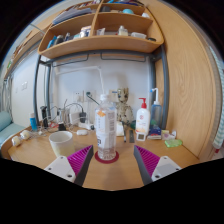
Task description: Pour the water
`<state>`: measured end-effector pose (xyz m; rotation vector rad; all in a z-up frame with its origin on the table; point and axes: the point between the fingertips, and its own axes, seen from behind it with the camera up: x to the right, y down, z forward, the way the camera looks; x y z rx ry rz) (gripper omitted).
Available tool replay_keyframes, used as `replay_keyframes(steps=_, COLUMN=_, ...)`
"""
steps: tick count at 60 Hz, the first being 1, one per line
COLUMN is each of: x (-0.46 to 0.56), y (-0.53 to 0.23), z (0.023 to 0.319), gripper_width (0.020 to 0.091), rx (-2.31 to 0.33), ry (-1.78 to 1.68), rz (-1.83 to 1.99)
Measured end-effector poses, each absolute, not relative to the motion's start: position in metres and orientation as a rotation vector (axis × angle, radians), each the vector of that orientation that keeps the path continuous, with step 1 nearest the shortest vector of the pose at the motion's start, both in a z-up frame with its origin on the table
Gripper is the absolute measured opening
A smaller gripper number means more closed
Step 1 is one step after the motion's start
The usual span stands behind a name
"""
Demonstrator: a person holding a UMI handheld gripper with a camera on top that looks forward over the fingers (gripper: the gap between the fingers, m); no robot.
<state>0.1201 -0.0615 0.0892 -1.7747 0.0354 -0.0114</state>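
A clear plastic water bottle (105,132) with a white label stands upright on a dark red coaster (106,156) on the wooden desk (112,174). A pale round cup (62,143) stands to its left. My gripper (111,163) is open, its pink pads (147,162) spread wide at either side. The bottle stands just ahead of the fingertips, in line with the gap, touching neither finger.
A white pump bottle with a red cap (143,119) and small items stand at the right. Cables, jars and clutter line the back of the desk. A wooden shelf (100,42) hangs above, and a wooden cabinet side (190,80) rises at the right.
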Motion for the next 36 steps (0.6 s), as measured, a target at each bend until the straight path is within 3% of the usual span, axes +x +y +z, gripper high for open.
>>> replay_keyframes(steps=8, x=0.116, y=-0.094, z=0.088, gripper_width=0.0828, rx=-1.805, ry=0.09, rz=0.017)
replay_keyframes(steps=36, x=0.134, y=-0.141, z=0.124, gripper_width=0.0837, rx=-1.726, ry=0.068, rz=-0.078)
